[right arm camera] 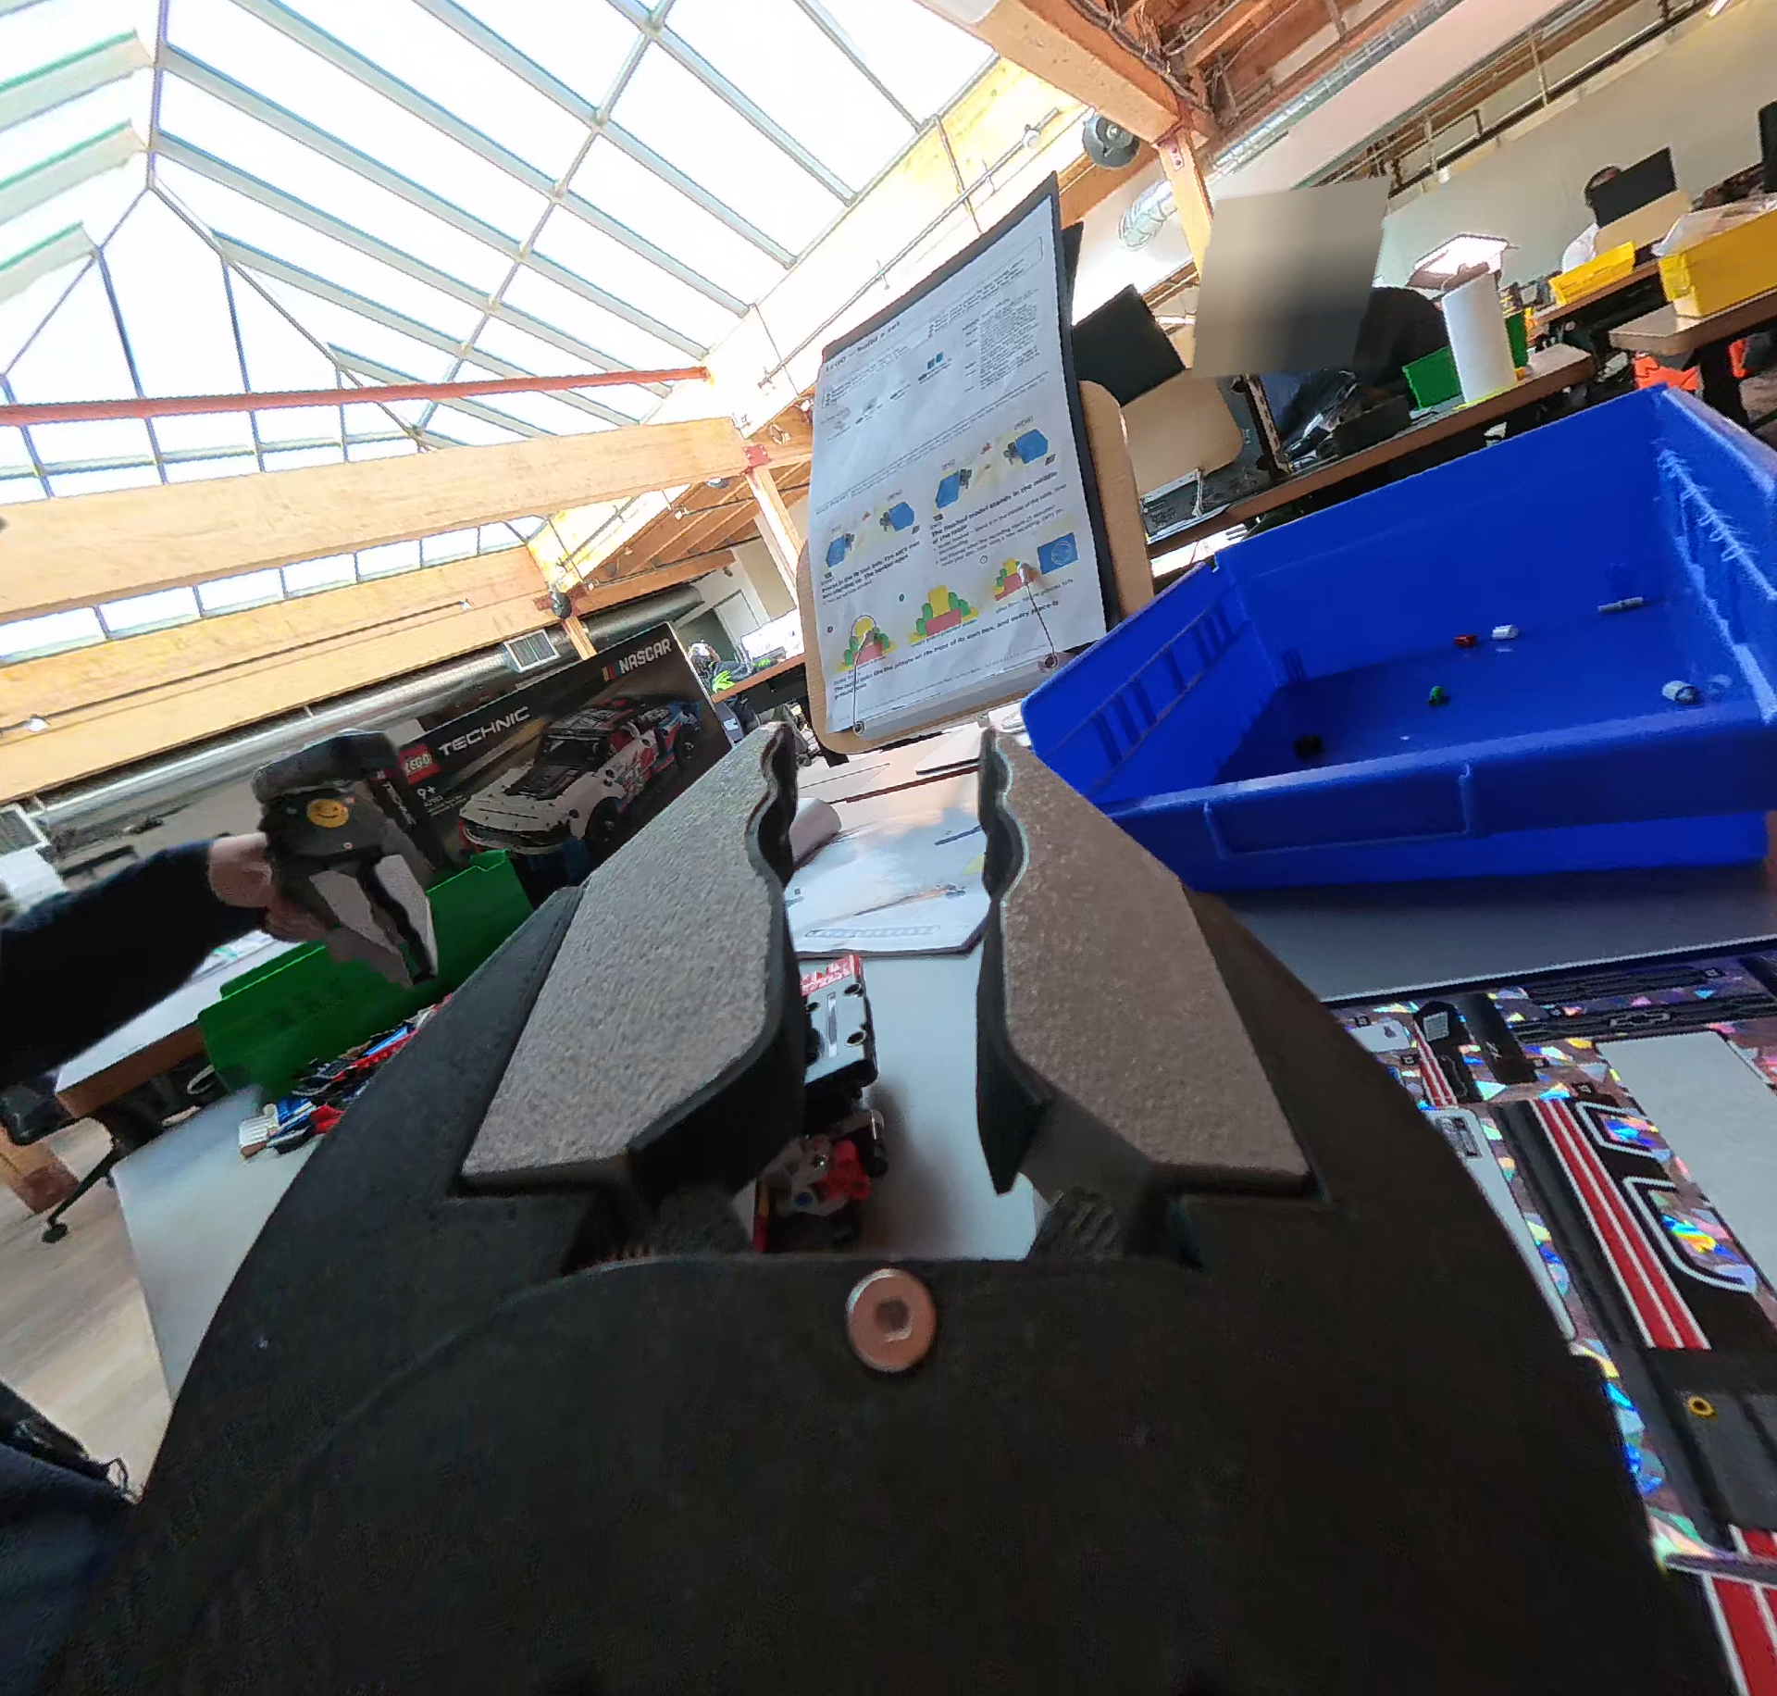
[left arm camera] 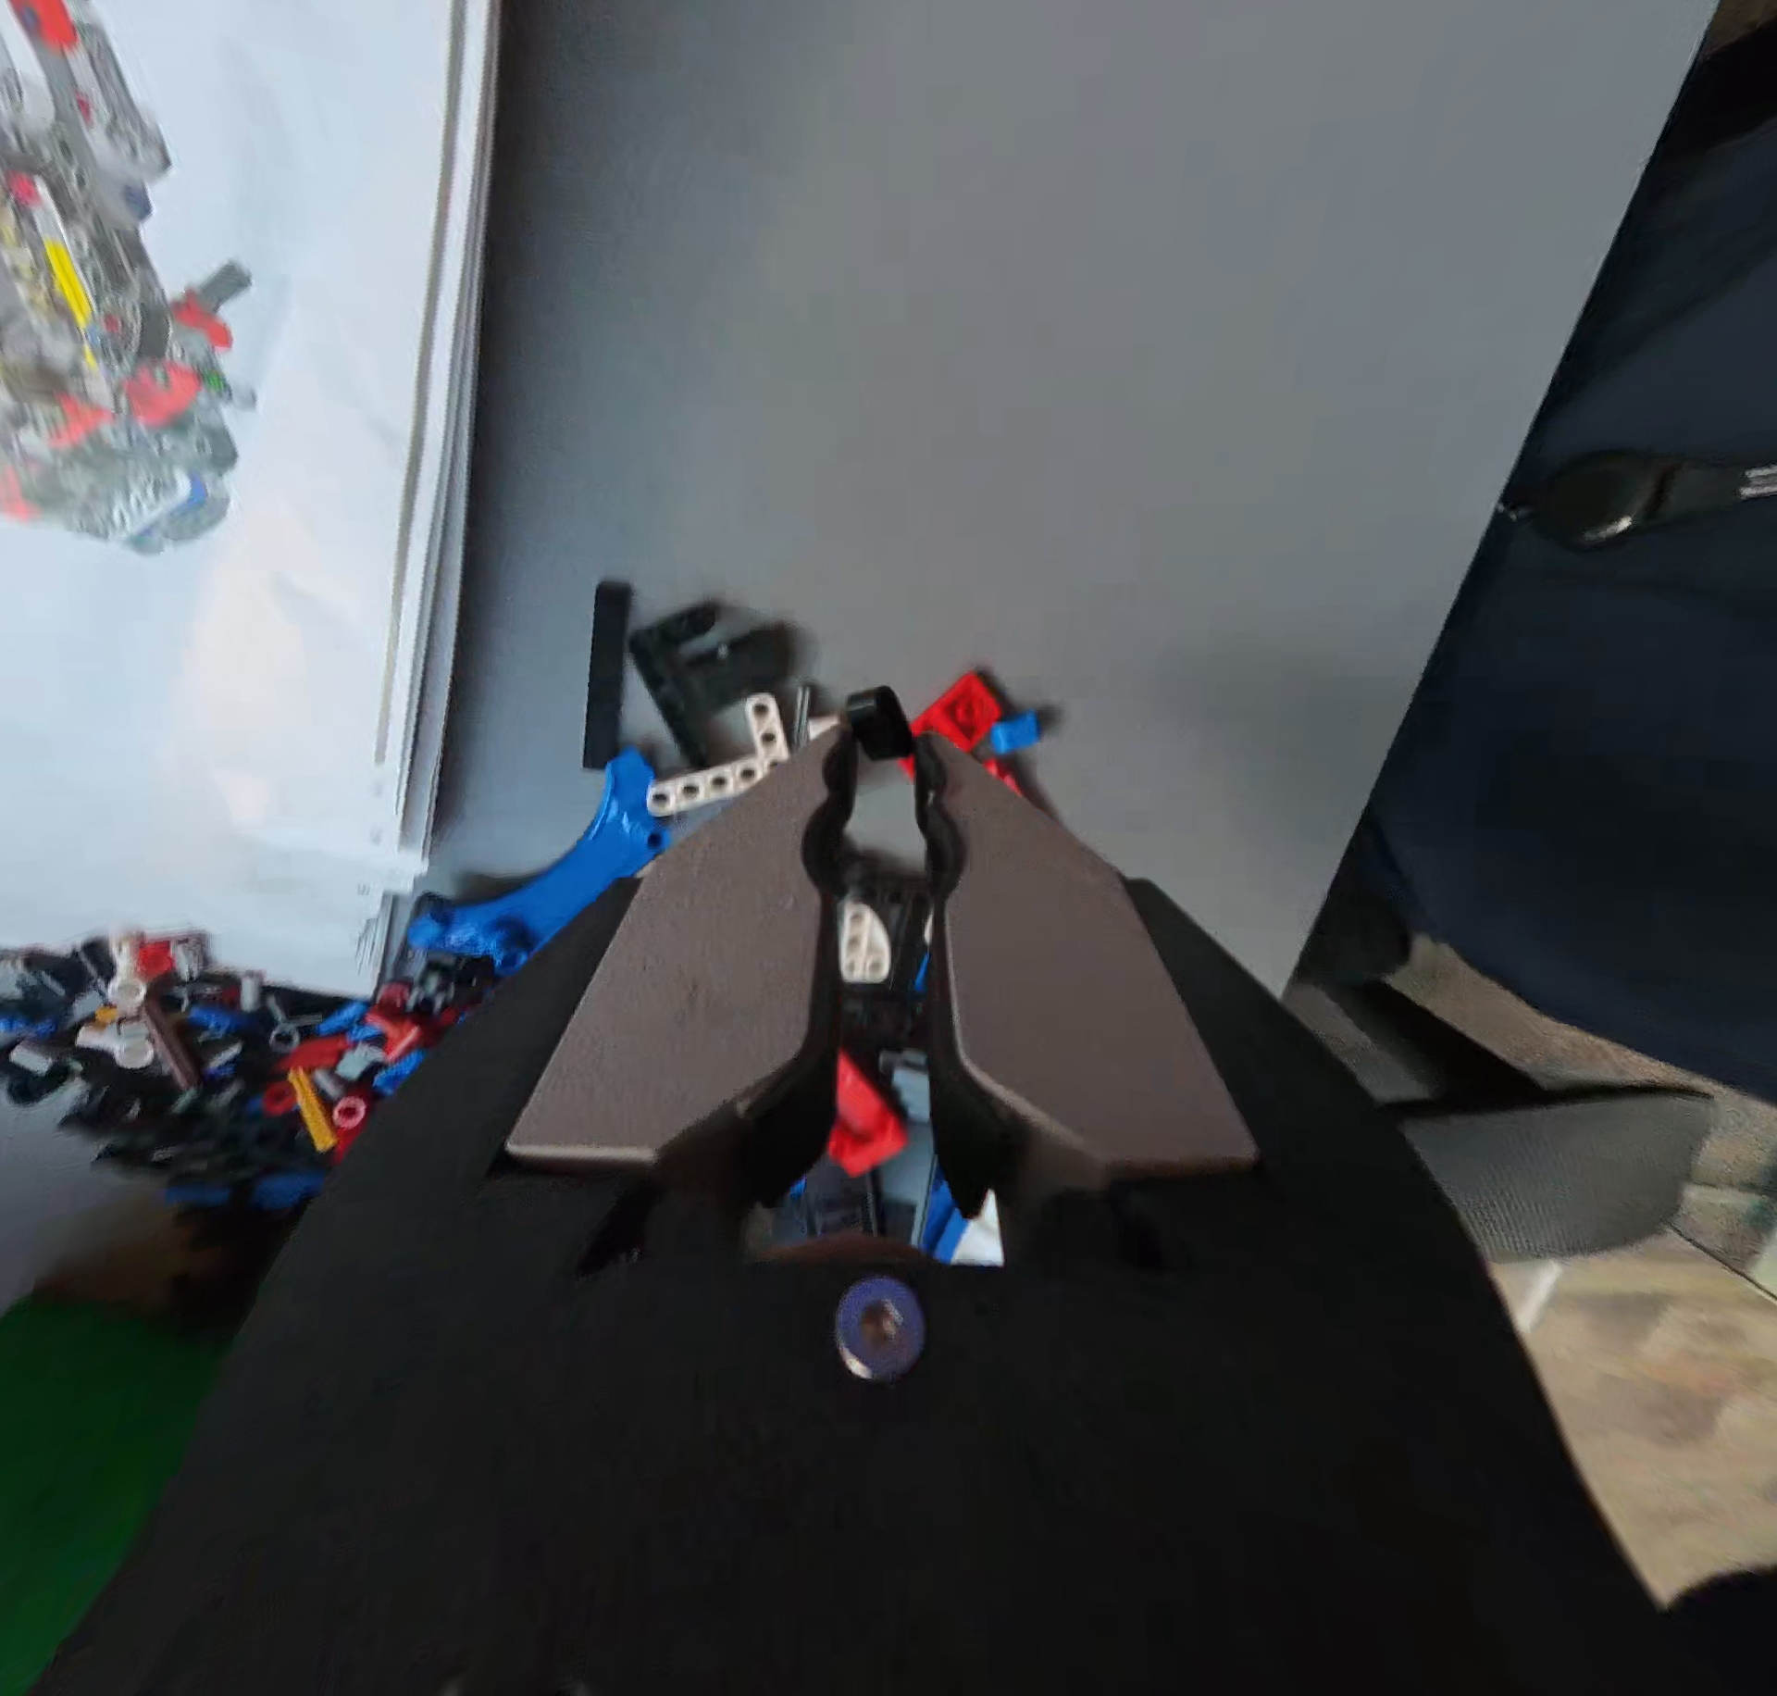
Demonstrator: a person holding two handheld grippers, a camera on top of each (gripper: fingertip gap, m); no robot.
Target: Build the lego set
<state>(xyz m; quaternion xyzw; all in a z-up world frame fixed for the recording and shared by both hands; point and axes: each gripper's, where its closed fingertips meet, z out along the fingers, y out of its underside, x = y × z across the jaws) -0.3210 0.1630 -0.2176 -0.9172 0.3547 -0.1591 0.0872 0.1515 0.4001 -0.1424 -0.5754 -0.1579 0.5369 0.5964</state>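
My left gripper point(left arm camera: 880, 736) is shut on a small black round piece point(left arm camera: 880, 725), pinched at the very fingertips above a grey table point(left arm camera: 1058, 351). Under it lie loose bricks: a red plate point(left arm camera: 966, 712), a white angled beam point(left arm camera: 740, 765), black beams point(left arm camera: 692, 659) and a blue curved piece point(left arm camera: 577, 871). In the right wrist view the left gripper point(right arm camera: 399, 957) hangs at the far left in a hand, above a green bin point(right arm camera: 337, 977). My right gripper point(right arm camera: 885, 784) is open. A partly built black, white and red model point(right arm camera: 837, 1025) shows low between its fingers, with a gap to the right finger.
An open booklet point(left arm camera: 192, 399) lies at the left, with a heap of small pieces point(left arm camera: 192, 1053) below it. A blue bin point(right arm camera: 1442, 784) with a few small pieces stands at the right. A printed sheet on a stand point(right arm camera: 952, 496), a set box point(right arm camera: 567, 765) and a shiny sticker sheet point(right arm camera: 1587, 1169) are nearby.
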